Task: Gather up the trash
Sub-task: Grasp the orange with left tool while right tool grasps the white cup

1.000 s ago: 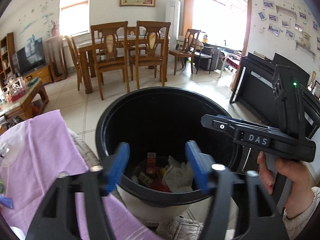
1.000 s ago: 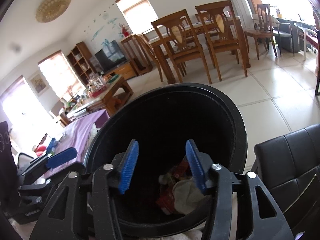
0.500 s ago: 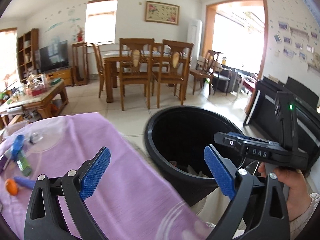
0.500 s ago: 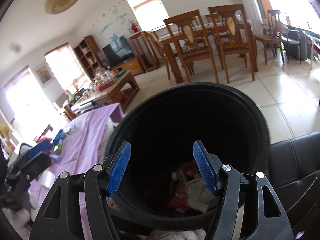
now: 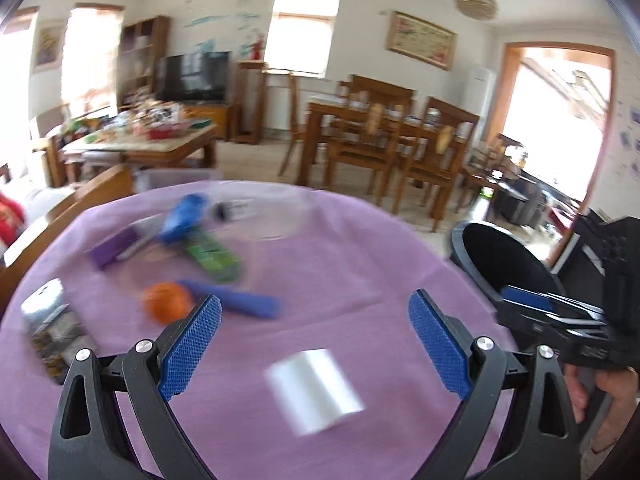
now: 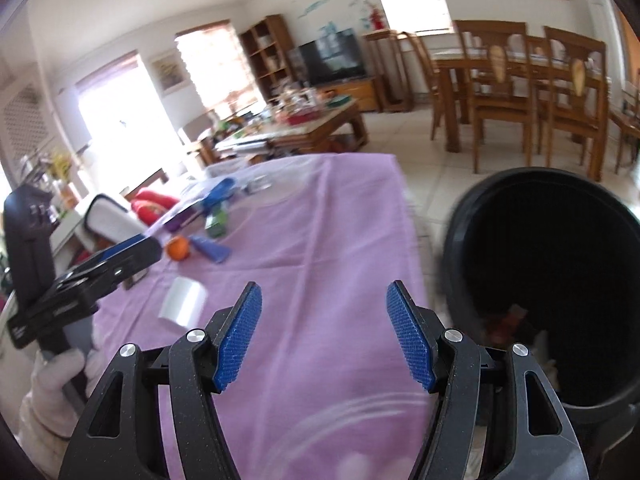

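Blue pads on both tongs now stand wide apart with nothing between them. A second ago both pairs hung over the bin, narrower; since then they have swung away from it and back over the purple surface [image 5: 340, 264], which suggests a drop is done and the next pick is beginning.

The left tongs [image 5: 314, 344] hover over the near edge, and the closest piece to them is a pale roll [image 5: 316, 390], lying just beyond the pads. Farther in sit an orange [image 5: 167, 307] touching a blue tube [image 5: 240, 302], then a green pack [image 5: 212, 254] and a purple box [image 5: 114, 248] toward the far left corner; blur hides their detail.

The right tongs [image 6: 324, 336] hang empty over the right edge, beside the black bin [image 6: 540, 280], which stands on the floor off that edge with scraps at its bottom.
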### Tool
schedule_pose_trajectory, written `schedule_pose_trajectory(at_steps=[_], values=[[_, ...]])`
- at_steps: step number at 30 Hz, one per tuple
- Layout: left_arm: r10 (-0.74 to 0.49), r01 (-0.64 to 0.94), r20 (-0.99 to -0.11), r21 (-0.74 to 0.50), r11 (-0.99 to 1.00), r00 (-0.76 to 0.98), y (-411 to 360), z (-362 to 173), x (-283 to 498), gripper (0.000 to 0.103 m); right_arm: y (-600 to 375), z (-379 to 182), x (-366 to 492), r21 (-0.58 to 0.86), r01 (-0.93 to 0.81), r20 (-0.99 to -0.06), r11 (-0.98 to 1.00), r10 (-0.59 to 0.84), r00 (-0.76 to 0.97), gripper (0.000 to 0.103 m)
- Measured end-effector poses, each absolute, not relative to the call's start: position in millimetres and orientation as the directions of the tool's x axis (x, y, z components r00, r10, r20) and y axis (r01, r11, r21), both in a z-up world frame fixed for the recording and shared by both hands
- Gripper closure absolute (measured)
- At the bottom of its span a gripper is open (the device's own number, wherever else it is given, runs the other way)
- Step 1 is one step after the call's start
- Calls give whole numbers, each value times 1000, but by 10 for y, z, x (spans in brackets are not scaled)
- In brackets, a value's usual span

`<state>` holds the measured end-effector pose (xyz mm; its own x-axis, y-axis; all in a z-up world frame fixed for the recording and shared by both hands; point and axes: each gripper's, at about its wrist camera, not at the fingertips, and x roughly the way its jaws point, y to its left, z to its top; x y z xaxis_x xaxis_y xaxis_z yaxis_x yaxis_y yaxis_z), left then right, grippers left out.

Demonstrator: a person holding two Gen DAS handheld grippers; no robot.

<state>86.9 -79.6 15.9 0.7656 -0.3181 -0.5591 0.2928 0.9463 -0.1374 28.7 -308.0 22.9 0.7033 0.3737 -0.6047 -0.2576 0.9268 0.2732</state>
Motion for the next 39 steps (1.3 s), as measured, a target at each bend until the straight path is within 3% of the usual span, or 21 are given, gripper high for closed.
schedule_pose_trajectory(at_steps=[6,15,25,30,34,39], values=[[-188,156,-625,-107,982,758,-178,18,1124,9,-2399,139,438,256,-360,-646,897,436,626,38],[-148,170,-741,-46,984,655,-74,-271,1435,10,-1706,-29,597,184,-433,-719,882,421,552,38],[-172,188,-769,-68,980,616,-32,-385,1556,50,-1425,-63,703,136,-469,-749,873,400,528,38],[-187,204,-767,-75,976,614,-39,-378,1545,59,-1382,-109,760,151,-483,-759,862,415,503,38],[-189,200,-763,-79,977,619,-35,-360,1539,60,-1300,-144,759,143,-503,-771,852,414,483,38],[-200,204,-761,-90,975,618,-30,-344,1526,65,-1224,-163,774,134,-526,-784,840,415,461,58]])
